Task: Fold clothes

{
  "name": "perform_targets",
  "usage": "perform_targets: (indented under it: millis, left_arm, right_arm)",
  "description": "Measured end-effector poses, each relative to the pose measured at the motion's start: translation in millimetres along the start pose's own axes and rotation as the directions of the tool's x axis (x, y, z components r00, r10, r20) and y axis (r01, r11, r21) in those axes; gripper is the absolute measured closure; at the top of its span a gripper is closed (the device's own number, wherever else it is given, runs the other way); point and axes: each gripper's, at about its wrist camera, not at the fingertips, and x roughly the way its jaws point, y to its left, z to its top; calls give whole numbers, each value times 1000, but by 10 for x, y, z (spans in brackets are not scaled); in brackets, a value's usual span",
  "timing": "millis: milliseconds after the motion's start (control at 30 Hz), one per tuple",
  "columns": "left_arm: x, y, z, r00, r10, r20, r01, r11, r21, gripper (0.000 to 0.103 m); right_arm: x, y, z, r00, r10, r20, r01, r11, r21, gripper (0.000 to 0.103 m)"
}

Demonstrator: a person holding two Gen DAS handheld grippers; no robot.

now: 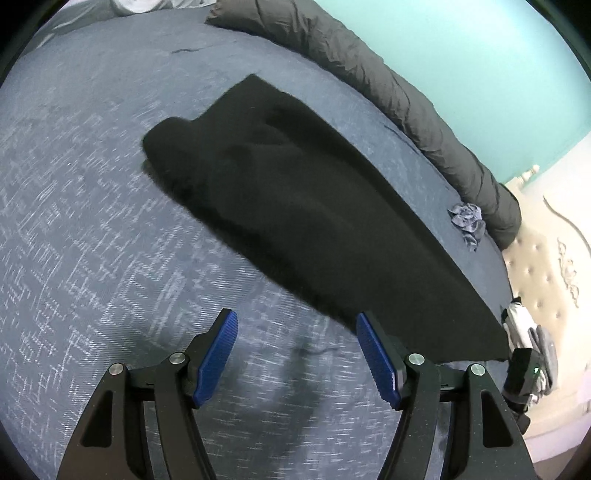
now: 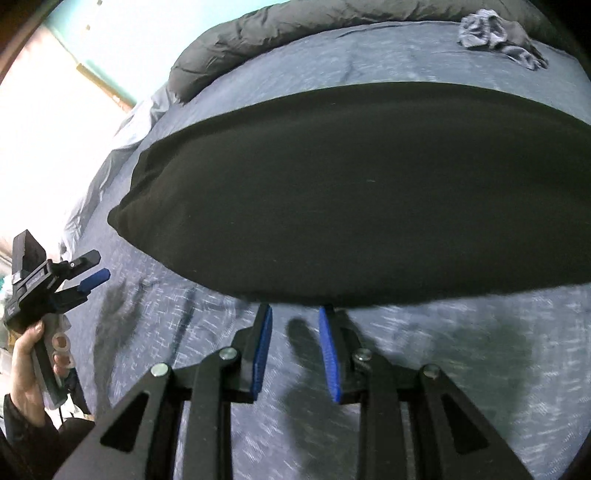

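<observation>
My black garment (image 1: 317,206) lies flat on the bed (image 1: 92,221), just inside the grey duvet roll (image 1: 406,92). My left gripper (image 1: 297,354) hangs released beside its near edge; my right gripper (image 2: 295,354), jaws narrowly parted and empty, is just short of it.

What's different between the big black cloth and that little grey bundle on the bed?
The black garment is large and spread flat; the grey bundle is small and crumpled. The black garment lies mid-bed near the grippers; the grey bundle sits far off beside the rolled dark duvet. Both rest on the blue bedspread, untouched.
</observation>
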Motion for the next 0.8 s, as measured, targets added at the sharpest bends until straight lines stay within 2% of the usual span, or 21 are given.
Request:
perform_targets:
  millis: [100,333,500,667,800]
  left_arm:
    - [1,83,-27,1000,15,10,-16,1000,7,32]
    - [22,194,-79,1000,-1,19,1,1000,3,32]
    - [35,184,-91,1000,-13,19,13,1000,2,32]
    - [-59,186,-64,999,-18,48,18,1000,4,32]
    - [-78,211,-69,999,-21,49,21,1000,-5,32]
  right_arm:
    - [72,104,13,1000,-14,-15,13,1000,-29,77]
    - [196,325,38,999,-37,-18,35,996,-86,77]
    - [63,337,213,998,-37,58,42,996,-80,77]
    - [-149,397,477,986,4,164,11,996,-89,77]
    - [-122,415,678,985,10,175,3,997,-72,77]
